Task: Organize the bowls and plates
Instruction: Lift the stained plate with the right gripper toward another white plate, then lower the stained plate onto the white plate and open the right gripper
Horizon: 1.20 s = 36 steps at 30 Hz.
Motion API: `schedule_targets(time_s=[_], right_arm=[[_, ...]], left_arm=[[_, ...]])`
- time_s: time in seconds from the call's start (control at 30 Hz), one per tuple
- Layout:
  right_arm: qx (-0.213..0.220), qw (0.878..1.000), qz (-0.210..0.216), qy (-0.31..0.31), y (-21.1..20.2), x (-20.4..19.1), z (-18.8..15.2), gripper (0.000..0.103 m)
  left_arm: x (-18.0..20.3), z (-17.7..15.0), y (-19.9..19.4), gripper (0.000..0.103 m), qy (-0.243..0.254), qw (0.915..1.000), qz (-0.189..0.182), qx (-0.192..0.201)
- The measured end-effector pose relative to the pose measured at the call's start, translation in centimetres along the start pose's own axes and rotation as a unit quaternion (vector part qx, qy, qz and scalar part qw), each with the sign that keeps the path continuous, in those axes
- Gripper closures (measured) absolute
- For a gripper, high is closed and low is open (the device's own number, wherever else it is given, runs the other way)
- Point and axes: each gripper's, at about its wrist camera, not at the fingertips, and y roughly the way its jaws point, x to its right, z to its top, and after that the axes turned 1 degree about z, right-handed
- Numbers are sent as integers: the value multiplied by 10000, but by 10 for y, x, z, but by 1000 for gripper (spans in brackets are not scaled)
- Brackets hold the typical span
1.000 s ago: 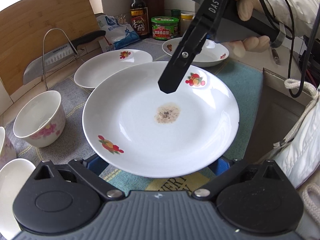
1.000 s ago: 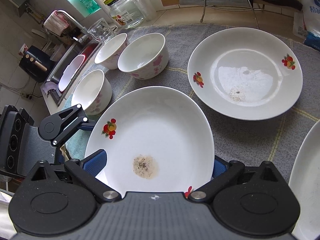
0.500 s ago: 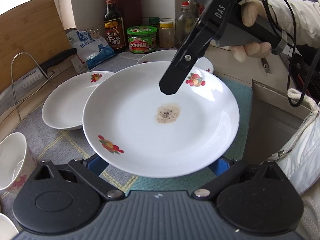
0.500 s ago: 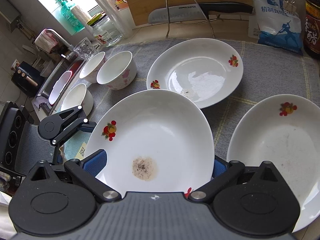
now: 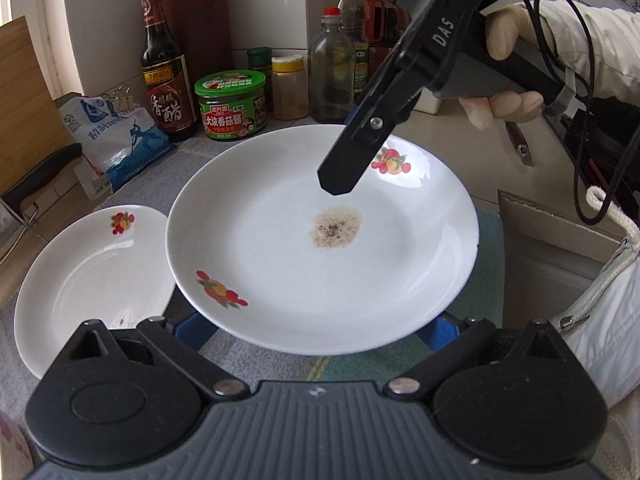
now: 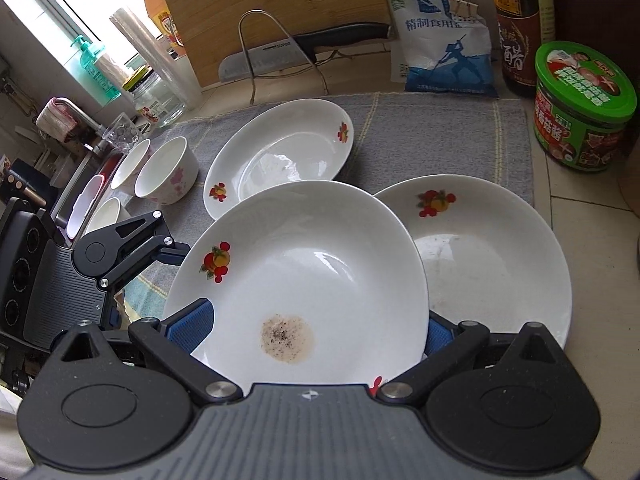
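While both jaws clamp it | round glossy plate [image 5: 320,264] | speckled brown stain

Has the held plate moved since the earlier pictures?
Yes. In the right wrist view the held plate has travelled from beside the bowls toward the green jar.

Held plate [image 6: 304,264] overlaps two plates [image 6: 500,256] [image 6: 280,148], bowls [image 6: 168,172] left
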Motion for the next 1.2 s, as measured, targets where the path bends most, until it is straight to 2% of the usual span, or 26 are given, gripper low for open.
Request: schedule_targets(time_s=[0.6, 1.2], right_arm=[[182, 9991, -53, 382, -2, 57, 4, 0], [181, 9984, -177, 509, -3, 71, 0, 0]], left_arm=[[-9, 31, 41, 2, 103, 9996, -159, -194], [-12, 39, 56, 2, 274, 9992, -154, -242]])
